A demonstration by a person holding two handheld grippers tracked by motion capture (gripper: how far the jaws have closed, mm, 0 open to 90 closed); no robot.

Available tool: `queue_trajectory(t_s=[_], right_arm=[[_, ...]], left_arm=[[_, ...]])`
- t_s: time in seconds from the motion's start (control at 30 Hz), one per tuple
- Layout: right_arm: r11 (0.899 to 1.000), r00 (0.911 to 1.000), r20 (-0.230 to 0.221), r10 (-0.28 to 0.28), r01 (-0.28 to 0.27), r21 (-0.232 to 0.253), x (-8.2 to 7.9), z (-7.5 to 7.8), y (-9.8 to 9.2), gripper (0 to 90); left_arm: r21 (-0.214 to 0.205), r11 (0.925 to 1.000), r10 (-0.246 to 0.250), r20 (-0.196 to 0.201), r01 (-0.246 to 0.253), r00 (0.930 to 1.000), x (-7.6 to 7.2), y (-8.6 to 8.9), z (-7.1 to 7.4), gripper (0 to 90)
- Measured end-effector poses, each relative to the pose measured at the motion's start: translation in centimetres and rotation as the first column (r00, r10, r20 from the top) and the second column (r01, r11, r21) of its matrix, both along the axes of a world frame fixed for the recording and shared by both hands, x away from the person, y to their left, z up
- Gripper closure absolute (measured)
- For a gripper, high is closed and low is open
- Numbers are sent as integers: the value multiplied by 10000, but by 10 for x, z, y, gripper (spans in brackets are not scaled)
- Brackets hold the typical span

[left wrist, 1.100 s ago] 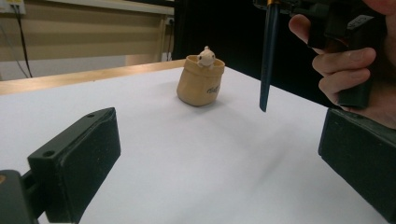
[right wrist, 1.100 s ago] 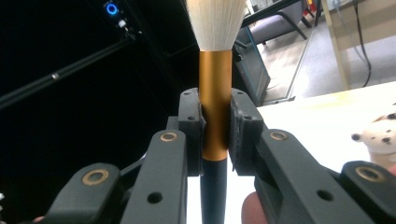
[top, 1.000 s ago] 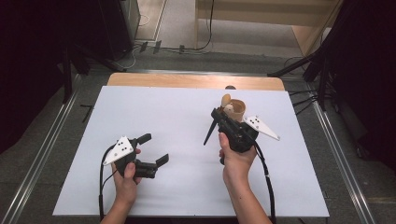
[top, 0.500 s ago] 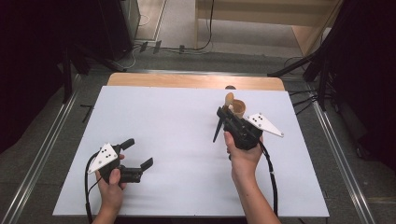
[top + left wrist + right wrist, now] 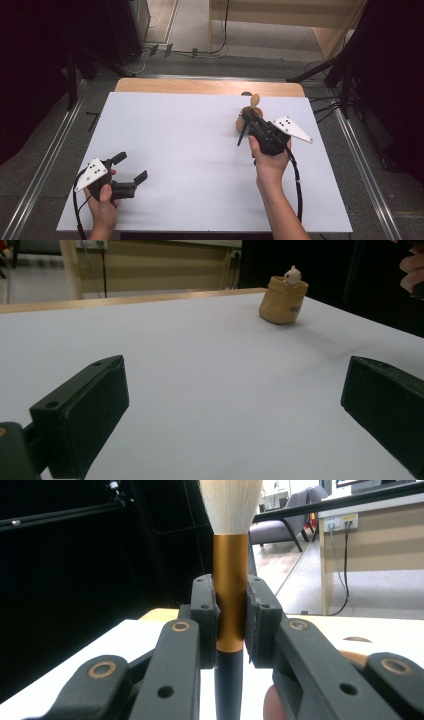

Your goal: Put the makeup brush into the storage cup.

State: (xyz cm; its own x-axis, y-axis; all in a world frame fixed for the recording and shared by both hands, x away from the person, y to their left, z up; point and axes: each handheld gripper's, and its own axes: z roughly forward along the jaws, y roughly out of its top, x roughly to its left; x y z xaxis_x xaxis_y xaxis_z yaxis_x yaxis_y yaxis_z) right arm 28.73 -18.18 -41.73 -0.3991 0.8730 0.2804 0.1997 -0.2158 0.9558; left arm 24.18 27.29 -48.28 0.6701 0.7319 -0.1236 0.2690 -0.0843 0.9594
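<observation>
- High view: a white rectangular table (image 5: 190,150) with a wooden strip along its far edge fills the middle. The left gripper (image 5: 131,168), black with a grey three-cornered plate, sits low near the table's near left corner in the person's left hand (image 5: 102,202); its jaws stand apart with nothing between them. The right gripper (image 5: 245,120) is held by the right hand (image 5: 270,162) over the right half of the table, just beside a small tan cylindrical cup (image 5: 242,121). A make-up brush with a black handle, gold ferrule and pale bristles (image 5: 242,136) slants through the jaws, its pale tip up toward the far edge, its dark handle angled down toward the table.
- Left gripper view: the two black jaws spread wide over bare white table, released and empty. Well beyond them the tan cup (image 5: 283,301) stands upright on the table near its far right edge, with a small white figure (image 5: 292,276) peeking over its rim.
- Right gripper view: the right gripper (image 5: 231,622) is clenched on the brush (image 5: 230,580); both pads press the gold ferrule, the white bristles fan out above, and the black handle drops below between the jaw arms.
</observation>
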Motion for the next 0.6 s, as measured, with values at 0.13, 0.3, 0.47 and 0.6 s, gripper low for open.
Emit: queue_trajectory(t_s=[0.13,0.3,0.47,0.6], right_arm=[[9999,9999,136,-95,95,-64,2,2,-5,792],[9997,9993,269,-242,245,-87,5,4,-11,792],[9991,9984,404,-393,399,-125,8,7,-19,792],[9984,9975,449,-543,550,-155,10,10,-24,792]], left_arm=[[129,9998,134,-11,-134,9999,-1,8,-1,0],[165,9994,307,-33,-307,9995,-3,18,-2,0],[90,9991,422,10,-422,9991,-5,25,-1,0],[59,9986,524,26,-524,9986,-6,30,-1,0]])
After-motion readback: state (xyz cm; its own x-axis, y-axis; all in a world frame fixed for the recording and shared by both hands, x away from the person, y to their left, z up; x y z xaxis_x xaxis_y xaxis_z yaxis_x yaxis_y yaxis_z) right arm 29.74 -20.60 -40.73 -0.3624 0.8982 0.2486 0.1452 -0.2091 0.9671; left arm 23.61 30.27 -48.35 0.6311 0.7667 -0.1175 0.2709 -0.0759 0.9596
